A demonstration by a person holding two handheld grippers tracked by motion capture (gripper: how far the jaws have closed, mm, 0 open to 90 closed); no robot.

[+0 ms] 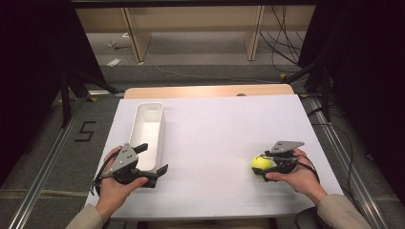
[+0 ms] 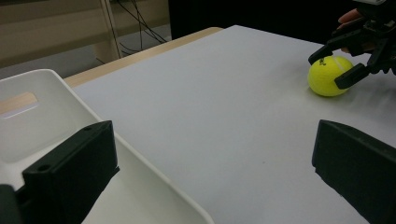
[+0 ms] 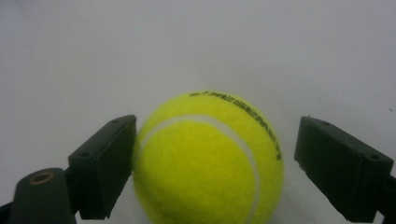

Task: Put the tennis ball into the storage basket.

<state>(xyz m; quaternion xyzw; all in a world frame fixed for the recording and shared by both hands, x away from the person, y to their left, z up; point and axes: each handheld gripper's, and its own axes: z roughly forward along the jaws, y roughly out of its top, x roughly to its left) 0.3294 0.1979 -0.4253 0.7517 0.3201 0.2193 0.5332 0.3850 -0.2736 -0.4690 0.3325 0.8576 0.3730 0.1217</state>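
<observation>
Your right gripper straddles the fuzzy round tennis ball, not yet clamped; your left gripper hangs released beside the smooth white bin.

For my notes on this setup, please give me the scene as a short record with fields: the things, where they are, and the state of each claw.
surface: white table
ball: yellow tennis ball, on the table, between the jaws of the right claw
right claw: left jaw at the ball, right jaw apart from it; not yet clamped
bin: white bin, empty, left side of the table
left claw: left claw open, straddling the bin's near corner
</observation>
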